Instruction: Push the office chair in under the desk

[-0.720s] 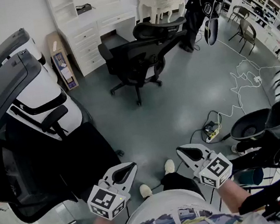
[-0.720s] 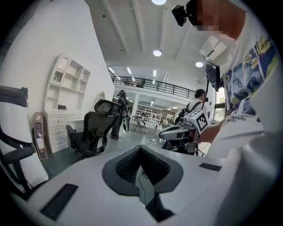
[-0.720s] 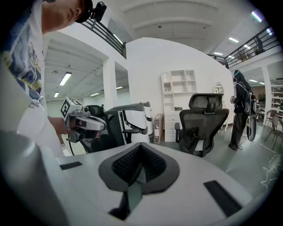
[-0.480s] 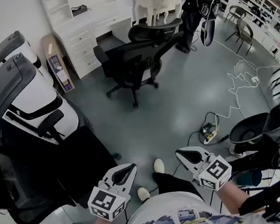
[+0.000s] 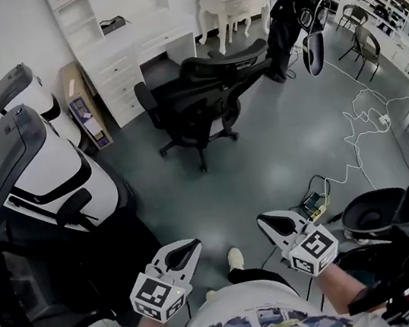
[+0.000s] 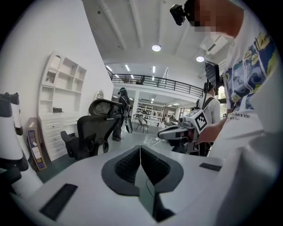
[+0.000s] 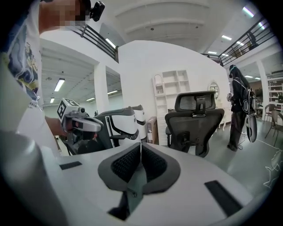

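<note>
- Well ahead of both grippers: black office chair [image 5: 197,104], backrest toward them, standing just before the white desk [image 5: 132,45], not under it.
- Left gripper [image 5: 187,246]: jaws together, nothing between.
- Right gripper [image 5: 270,222]: jaws together, empty.
- Left of the left gripper: white-and-grey chairs [image 5: 33,174].

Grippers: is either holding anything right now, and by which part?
Nothing is held. Left gripper and right gripper are both shut and empty; the office chair stands apart, untouched.
</note>
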Action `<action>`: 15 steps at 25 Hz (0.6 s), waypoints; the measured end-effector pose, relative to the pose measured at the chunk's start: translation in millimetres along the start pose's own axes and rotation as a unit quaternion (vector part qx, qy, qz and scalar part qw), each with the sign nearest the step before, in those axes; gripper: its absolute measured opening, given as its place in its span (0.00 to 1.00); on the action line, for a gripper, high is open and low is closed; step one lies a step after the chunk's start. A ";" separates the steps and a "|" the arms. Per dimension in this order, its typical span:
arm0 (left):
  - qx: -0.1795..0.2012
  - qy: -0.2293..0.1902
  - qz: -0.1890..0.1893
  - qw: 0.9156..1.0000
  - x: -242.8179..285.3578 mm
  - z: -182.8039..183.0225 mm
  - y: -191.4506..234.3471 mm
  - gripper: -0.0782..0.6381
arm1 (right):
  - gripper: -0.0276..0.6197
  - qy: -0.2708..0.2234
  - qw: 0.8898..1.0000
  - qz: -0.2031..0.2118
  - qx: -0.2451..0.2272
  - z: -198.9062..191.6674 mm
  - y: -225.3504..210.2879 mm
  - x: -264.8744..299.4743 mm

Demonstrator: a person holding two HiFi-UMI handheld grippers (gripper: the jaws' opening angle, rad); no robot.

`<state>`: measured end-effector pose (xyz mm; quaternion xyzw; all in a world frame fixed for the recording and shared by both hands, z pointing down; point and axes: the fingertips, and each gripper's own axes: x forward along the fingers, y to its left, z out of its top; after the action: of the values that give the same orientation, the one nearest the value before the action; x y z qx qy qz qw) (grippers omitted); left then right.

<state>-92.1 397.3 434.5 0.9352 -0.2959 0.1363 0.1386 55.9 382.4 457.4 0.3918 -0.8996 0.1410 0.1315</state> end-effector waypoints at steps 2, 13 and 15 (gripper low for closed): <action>0.003 0.000 0.007 1.000 17.8 10.2 9.3 0.13 | 0.09 -0.005 1.000 -0.003 -0.001 5.8 -22.3 4.2; 0.009 0.019 0.053 0.998 91.0 48.7 69.8 0.27 | 0.38 -0.026 0.999 -0.043 0.020 29.2 -139.6 33.6; 0.007 0.023 0.062 0.998 96.9 52.4 85.8 0.28 | 0.40 -0.030 0.998 -0.051 0.027 34.9 -155.7 44.2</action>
<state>-57.5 262.1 434.1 0.9128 -0.3488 0.1680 0.1299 138.0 238.7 464.0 0.4445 -0.8779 0.1469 0.1008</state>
